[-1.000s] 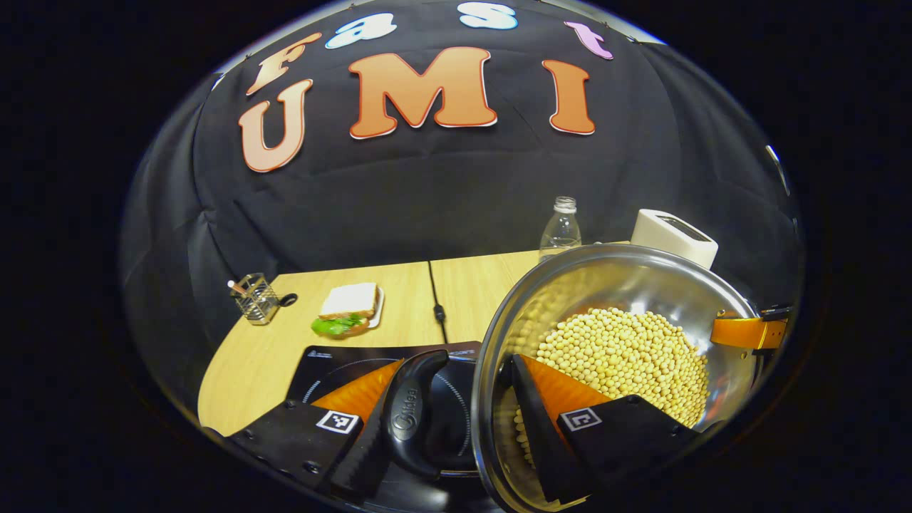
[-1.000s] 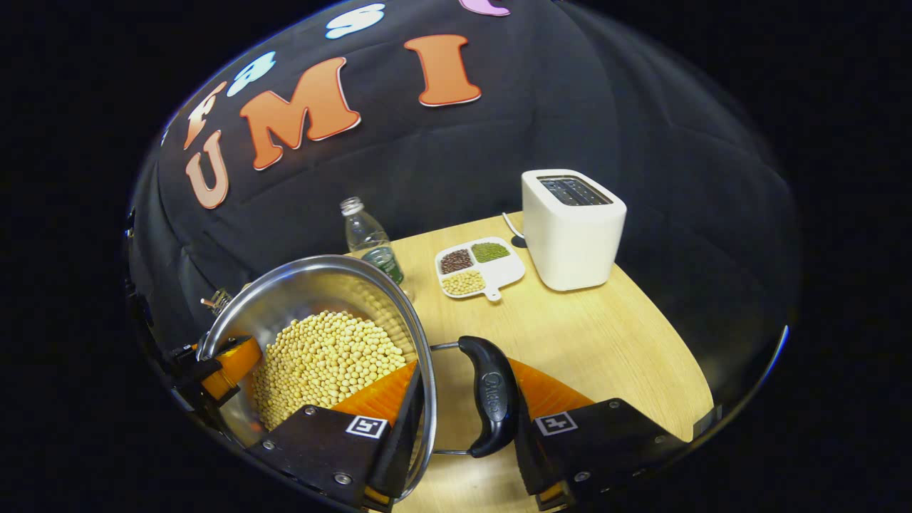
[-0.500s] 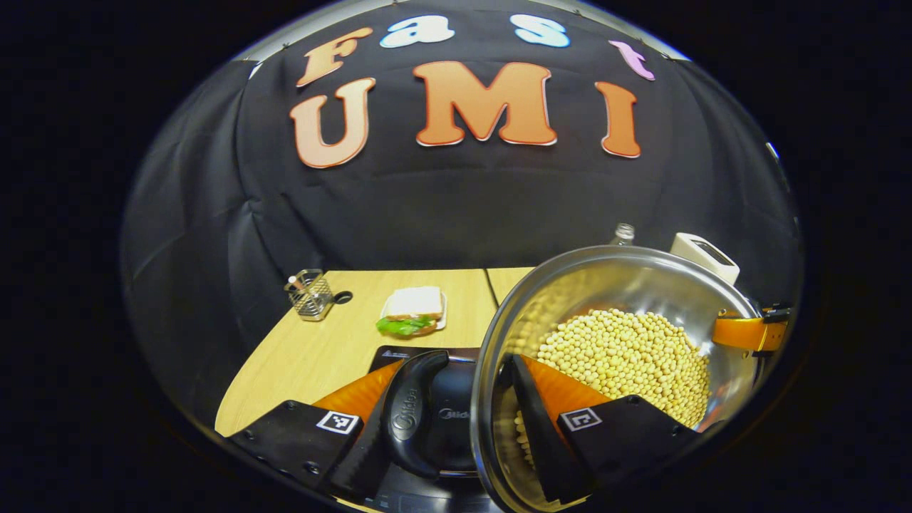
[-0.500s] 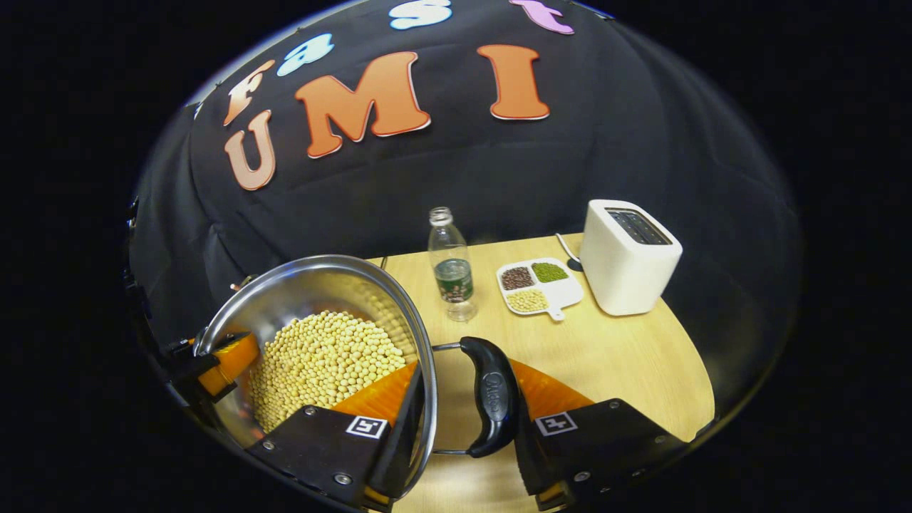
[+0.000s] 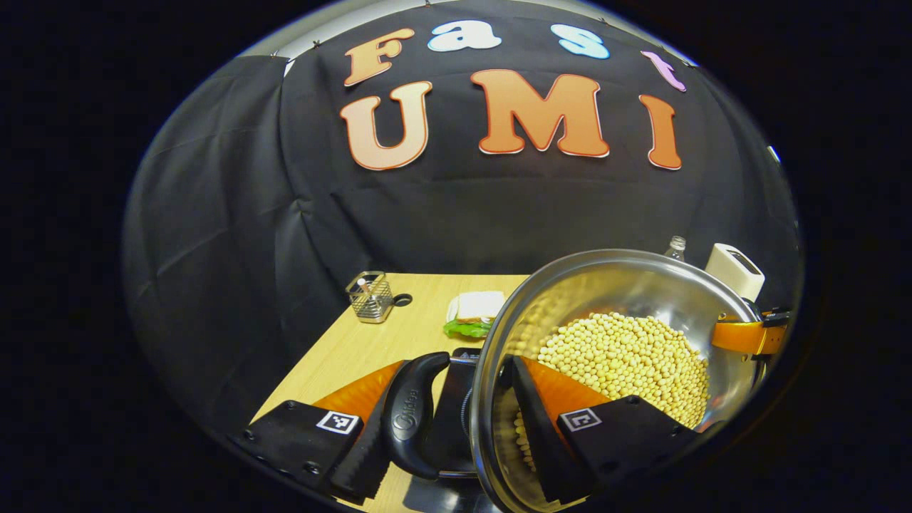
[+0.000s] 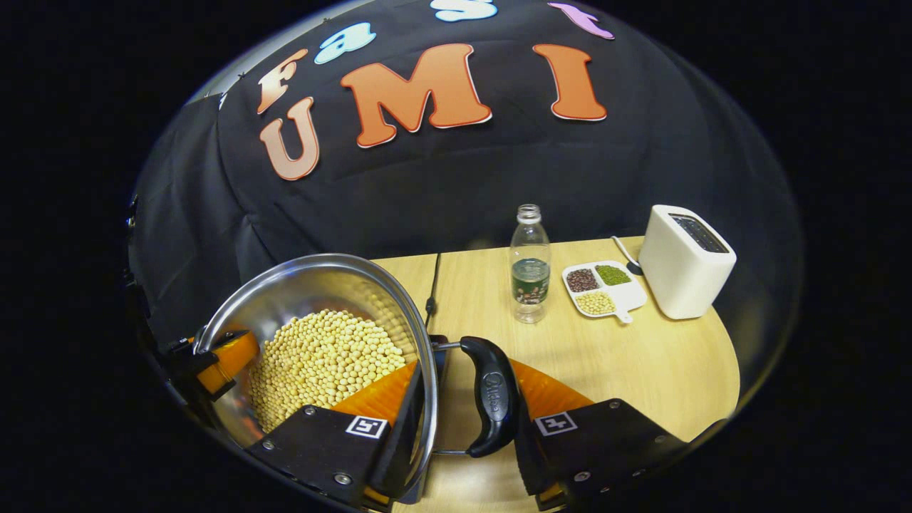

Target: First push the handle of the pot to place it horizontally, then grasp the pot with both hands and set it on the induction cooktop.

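Both grippers clamp round steel pot (image 5: pixel 627 285), beans (image 6: pixel 324 363) inside.

The left gripper (image 5: pixel 456 434) clamps the pot (image 5: pixel 613 285): one finger outside its handle (image 5: pixel 410 417), one inside on the beans (image 5: pixel 627 356). Beyond the pot lie a sandwich (image 5: pixel 476 312) and wire basket (image 5: pixel 370 297).

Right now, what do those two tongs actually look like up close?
The left tongs and right tongs look alike: two broad wedge-shaped fingers tapering forward, each bearing a small square code tag and screws near its base.
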{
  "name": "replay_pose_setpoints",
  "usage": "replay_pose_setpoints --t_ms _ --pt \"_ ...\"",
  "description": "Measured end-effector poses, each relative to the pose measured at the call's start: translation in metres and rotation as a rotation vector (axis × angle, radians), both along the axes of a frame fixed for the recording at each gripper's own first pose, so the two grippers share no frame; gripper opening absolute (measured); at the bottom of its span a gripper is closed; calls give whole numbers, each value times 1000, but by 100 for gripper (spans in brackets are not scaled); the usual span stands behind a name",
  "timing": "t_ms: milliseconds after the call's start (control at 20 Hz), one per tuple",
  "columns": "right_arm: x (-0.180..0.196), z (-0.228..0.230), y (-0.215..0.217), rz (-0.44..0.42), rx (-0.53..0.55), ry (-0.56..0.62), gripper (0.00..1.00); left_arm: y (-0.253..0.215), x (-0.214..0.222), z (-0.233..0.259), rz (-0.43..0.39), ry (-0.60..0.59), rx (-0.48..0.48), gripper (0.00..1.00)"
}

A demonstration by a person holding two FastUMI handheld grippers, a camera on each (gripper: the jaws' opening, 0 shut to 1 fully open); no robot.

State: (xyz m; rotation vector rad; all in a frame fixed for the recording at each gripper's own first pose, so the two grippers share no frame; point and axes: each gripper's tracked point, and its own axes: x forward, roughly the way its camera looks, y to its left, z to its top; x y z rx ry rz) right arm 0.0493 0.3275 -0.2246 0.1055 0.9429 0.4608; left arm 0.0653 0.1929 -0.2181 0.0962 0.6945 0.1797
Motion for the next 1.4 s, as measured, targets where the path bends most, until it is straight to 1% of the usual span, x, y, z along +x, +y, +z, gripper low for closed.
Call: replay_pose_setpoints --t_ms 50,400,450,500,550,600,650,700,750,800,900,950,1000,1100,1400 --pt "-1 -3 6 6 3 5 61 7 -1 -1 8 2 3 87" --pt "-3 -26 28 36 1 29 61 34 -3 -29 34 28 1 88" --pt "-4 -31 31 40 -1 31 61 36 -4 -33 37 33 -1 84" --pt "-4 -34 34 43 -3 33 61 39 -3 -36 39 36 -1 88" --pt "-5 -37 35 48 -4 35 61 42 -3 -40 43 37 -3 88" --pt "-5 -42 38 51 -6 40 61 44 -1 -45 45 39 -4 84" --pt "-5 -47 40 53 -8 45 61 45 0 -51 47 47 -7 84" --pt "-6 -52 41 55 -13 50 61 47 0 -57 51 56 -13 88" --pt "-6 -57 43 59 -20 53 61 48 0 -64 52 63 -19 84" --pt "-6 -62 44 60 -25 57 61 49 2 -72 56 72 -28 88" --pt "-5 -74 45 60 -38 66 61 47 1 -85 71 93 -55 88" --pt "-6 -79 45 64 -47 71 61 46 -1 -91 76 105 -65 85" --pt "-7 -84 45 65 -54 79 61 45 0 -96 79 115 -70 88" --pt "-8 -92 44 65 -59 91 61 45 2 -107 79 125 -68 88" --pt "-9 -104 48 73 -52 94 61 48 2 -117 91 130 -71 88"
